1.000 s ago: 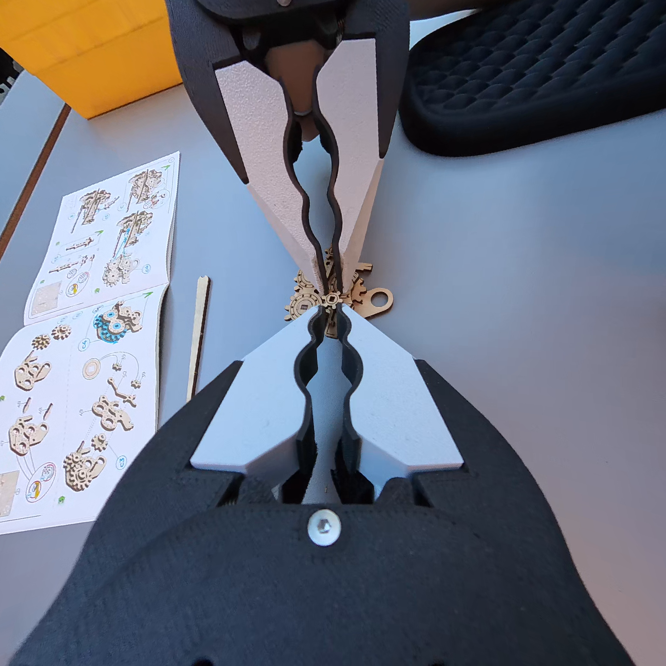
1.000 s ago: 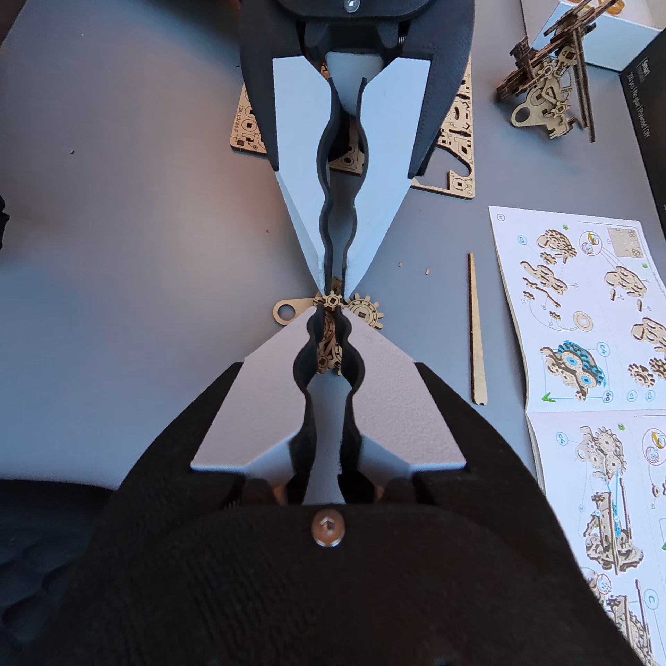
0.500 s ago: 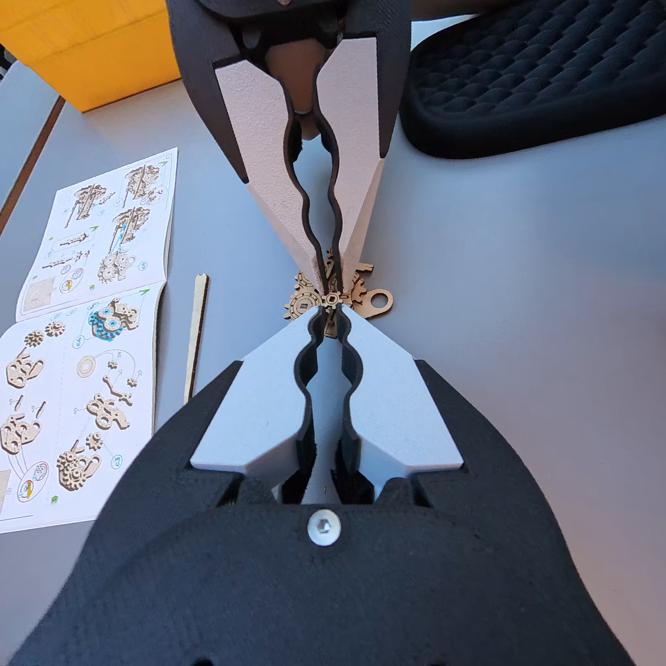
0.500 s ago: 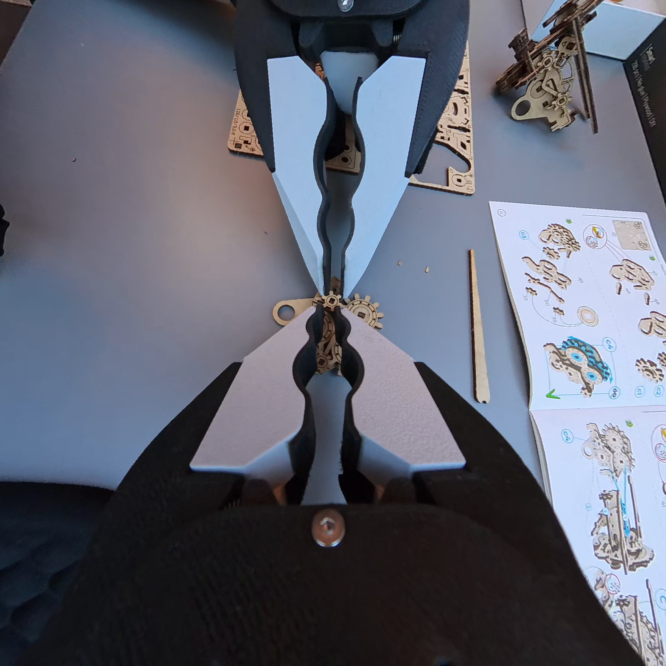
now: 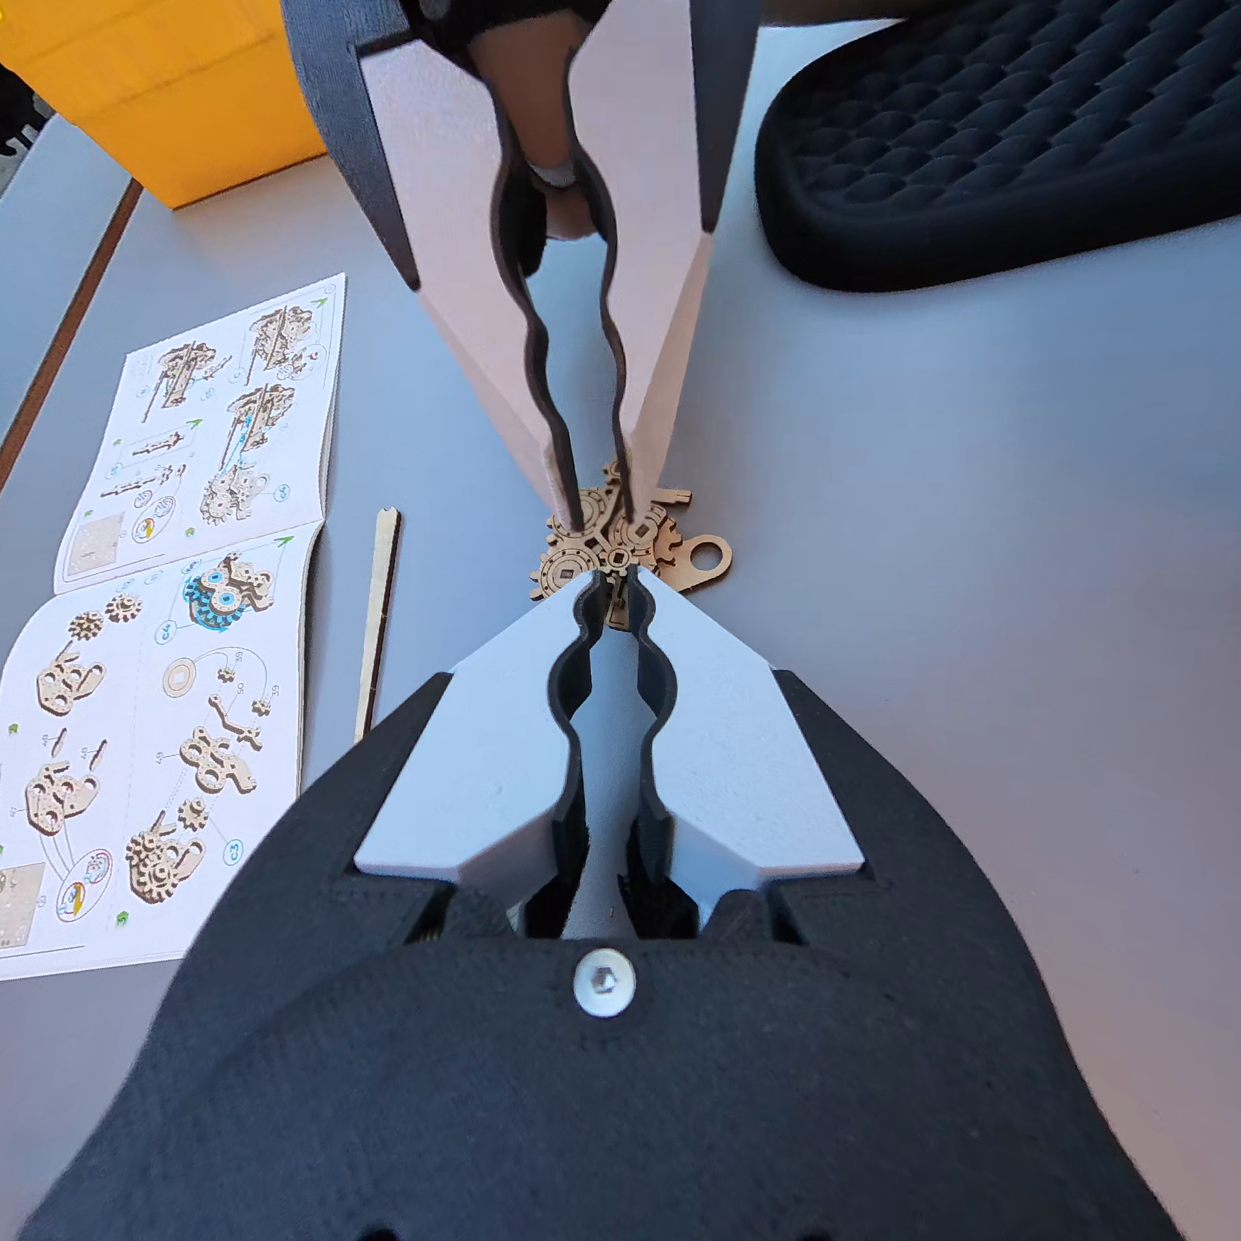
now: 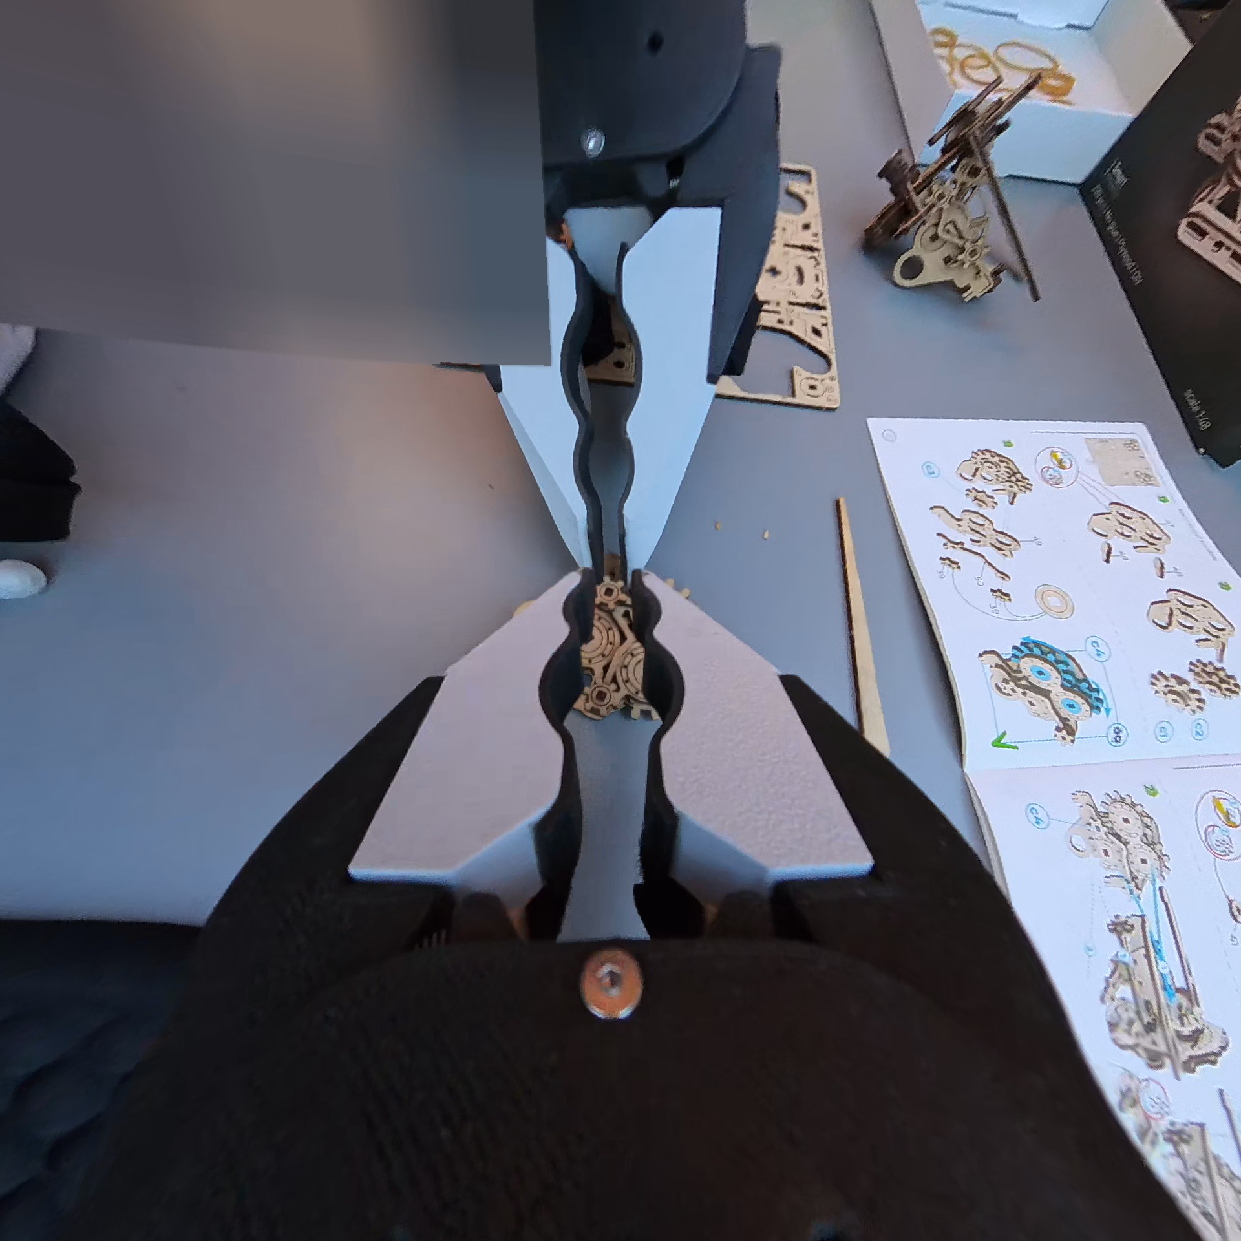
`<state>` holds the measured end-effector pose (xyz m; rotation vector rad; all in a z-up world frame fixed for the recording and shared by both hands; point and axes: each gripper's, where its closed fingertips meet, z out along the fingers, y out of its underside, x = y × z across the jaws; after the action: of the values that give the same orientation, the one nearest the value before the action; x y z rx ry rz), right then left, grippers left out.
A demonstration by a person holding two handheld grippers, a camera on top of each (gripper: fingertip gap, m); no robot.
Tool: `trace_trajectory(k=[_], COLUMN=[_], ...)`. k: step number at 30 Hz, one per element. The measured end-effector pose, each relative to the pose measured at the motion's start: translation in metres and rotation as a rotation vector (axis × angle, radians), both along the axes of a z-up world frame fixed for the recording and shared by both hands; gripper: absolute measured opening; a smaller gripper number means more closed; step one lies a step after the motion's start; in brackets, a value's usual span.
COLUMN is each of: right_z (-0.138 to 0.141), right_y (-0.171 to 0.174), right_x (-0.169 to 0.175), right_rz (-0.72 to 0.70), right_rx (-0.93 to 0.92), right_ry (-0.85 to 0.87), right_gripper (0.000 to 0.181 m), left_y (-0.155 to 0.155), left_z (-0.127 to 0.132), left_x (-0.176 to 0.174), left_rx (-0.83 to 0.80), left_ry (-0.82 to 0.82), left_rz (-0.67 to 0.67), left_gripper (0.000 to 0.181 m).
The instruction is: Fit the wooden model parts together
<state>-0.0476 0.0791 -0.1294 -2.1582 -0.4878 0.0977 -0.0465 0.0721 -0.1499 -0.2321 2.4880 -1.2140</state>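
At centre frame the wooden gear assembly [image 5: 621, 557] sits on the grey table [image 5: 940, 537], small gear seemingly seated, the left gripper [image 5: 614, 583] narrowly pinching it, the right gripper [image 6: 611, 581] parted, more parts presumably remaining.

Grey tabletop [image 5: 940, 537] strewn with wooden kit pieces.

On it lie a flat wooden gear assembly [image 5: 631, 550], a thin wooden stick [image 5: 377, 618], an open white instruction booklet [image 5: 168, 604], a cut-out plywood sheet [image 6: 799, 295], a part-built wooden model [image 6: 940, 221], a white box [image 6: 1034, 101], a black padded cushion [image 5: 1007, 134] and a yellow box [image 5: 154, 87].
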Motion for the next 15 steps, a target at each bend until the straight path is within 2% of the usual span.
trace_trajectory(k=[3, 15], right_z=[0.001, -0.015], right_y=[0.001, 0.004], right_x=[-0.001, 0.0], right_rz=[-0.006, -0.007], right_rx=[0.011, -0.026], right_ry=[0.077, 0.027], right_gripper=[0.003, 0.0], left_y=[0.0, 0.0], left_z=[0.0, 0.0], left_x=[0.0, 0.001], left_rx=[0.004, 0.007], left_ry=[-0.002, -0.004], left_rz=[0.001, 0.005], left_gripper=[0.004, 0.004])
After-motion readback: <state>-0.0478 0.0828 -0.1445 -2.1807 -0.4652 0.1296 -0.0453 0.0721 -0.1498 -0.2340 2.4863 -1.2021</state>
